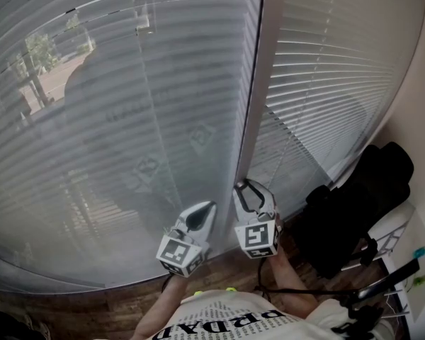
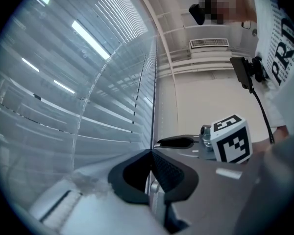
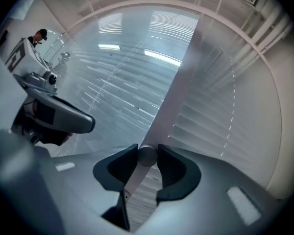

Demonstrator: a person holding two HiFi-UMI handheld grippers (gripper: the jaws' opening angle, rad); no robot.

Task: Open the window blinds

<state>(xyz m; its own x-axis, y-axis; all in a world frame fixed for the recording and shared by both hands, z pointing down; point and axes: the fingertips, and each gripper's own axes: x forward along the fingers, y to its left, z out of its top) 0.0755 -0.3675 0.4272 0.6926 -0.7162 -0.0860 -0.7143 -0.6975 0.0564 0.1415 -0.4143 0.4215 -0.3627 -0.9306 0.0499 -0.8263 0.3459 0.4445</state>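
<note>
The blinds (image 1: 127,119) hang full length just ahead of the right gripper (image 1: 250,188), in two panels of pale horizontal slats. The panel to its left lets faint outdoor shapes through. Their wand (image 3: 147,155), a pale rod with a round end, sits clamped between the jaws.

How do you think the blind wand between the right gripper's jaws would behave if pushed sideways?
The wand looks slim, so probably light and stiff. Its smooth round surface might slip in the right gripper. If hanging, it would likely swing.
</note>
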